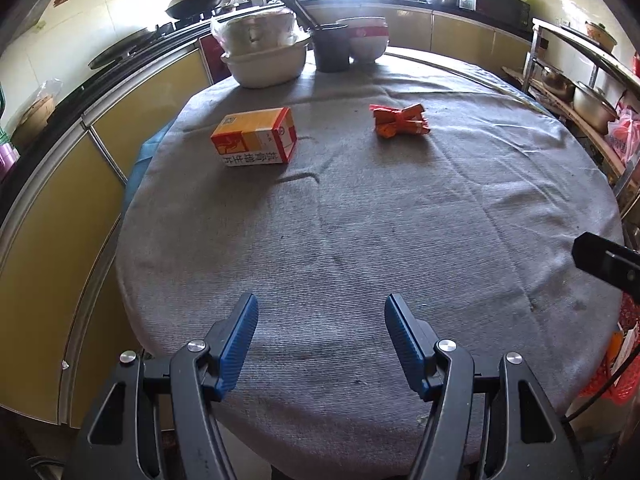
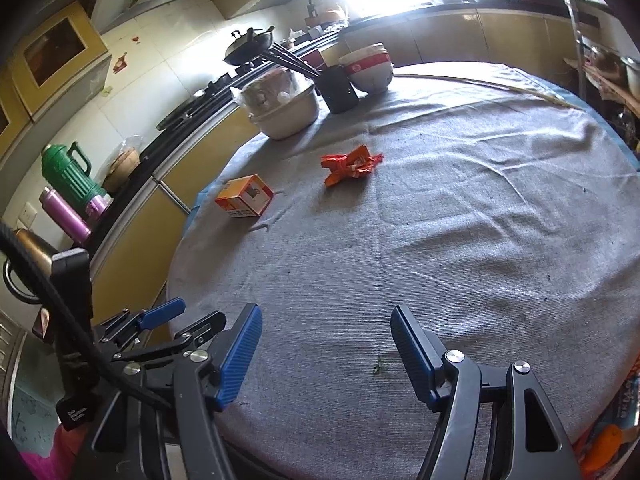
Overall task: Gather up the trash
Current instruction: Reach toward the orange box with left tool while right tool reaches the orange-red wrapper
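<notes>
Left tool (image 1: pixel 320 340) and right tool (image 2: pixel 326 350) wide, empty; orange box (image 1: pixel 256 136), red wrapper (image 1: pixel 400 120) on grey cloth (image 1: pixel 360 240)

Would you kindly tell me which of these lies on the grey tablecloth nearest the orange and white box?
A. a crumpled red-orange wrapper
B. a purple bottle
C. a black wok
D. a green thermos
A: the crumpled red-orange wrapper lies on the grey tablecloth beside the orange and white box, apart from it; the other items are off the table on the counter.
</notes>
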### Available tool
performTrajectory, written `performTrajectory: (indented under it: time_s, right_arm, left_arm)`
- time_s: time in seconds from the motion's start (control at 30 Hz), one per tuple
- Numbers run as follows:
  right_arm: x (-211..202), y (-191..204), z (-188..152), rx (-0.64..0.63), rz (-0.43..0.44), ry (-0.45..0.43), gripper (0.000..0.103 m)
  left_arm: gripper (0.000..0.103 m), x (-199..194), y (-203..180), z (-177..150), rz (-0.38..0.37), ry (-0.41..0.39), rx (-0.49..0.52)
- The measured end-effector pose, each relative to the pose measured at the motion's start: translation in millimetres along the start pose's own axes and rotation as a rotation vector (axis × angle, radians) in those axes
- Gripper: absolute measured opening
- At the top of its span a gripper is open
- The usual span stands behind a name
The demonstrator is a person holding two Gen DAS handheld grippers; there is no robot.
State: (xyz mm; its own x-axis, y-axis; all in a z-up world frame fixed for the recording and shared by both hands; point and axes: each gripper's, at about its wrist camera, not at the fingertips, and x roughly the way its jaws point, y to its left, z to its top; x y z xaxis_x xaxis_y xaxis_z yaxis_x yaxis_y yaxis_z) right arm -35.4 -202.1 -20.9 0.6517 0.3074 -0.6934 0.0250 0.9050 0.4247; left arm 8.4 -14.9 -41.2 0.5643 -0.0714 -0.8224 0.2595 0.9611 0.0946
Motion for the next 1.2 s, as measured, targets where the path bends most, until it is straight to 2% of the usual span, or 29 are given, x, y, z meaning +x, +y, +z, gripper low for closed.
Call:
performTrajectory:
  time_s: [0.23,0.4,0.6,0.8,0.87,0.93,1.0,1.07,1.2]
  right_arm:
    - [16.9,-5.0,12.5,0.012,0.001,0.014,0.07]
    - [38.7,-4.7,37.2,-0.003,-0.006,0.02,0.07]
    - [86.4,-6.6,95.5,-0.031,-0.023,0.051,0.07]
    - [135.3,-7.4,155.6,-0.053,-0.039,0.07,0.07]
    - [147.3,-5.9,170.9,-0.065,-0.043,0.069,0.07]
    - [167.3,-7.1,189.8,-0.054,-0.007,0.093,0.07]
    - [184.2,-11.0,198.8,-0.018,0.028,0.126,0.07]
    - [201.2,-14.0,201.2,-0.004,0.041,0.164,0.07]
    - [220.7,-13.5,196.8,-0.071,0.003,0.202,0.07]
  left_arm:
    - [0.066,13.4,20.3,14.2,0.023,0.014,-0.021]
    - [0.066,19.8,37.3,29.8,0.063,0.004,-0.025]
    - [0.066,30.7,61.4,47.4,0.08,0.017,-0.028]
    - [0.066,42.8,107.7,107.3,0.077,0.016,-0.058]
    - [0.066,51.4,121.7,127.4,0.076,0.025,-0.092]
    - [0.066,65.1,134.4,154.6,0.09,0.031,-0.13]
    - [0.066,78.0,141.2,171.4,0.062,0.06,-0.175]
    - [0.066,100.9,147.6,186.6,-0.017,0.141,-0.27]
    - [0.066,132.8,152.9,199.0,-0.058,0.236,-0.463]
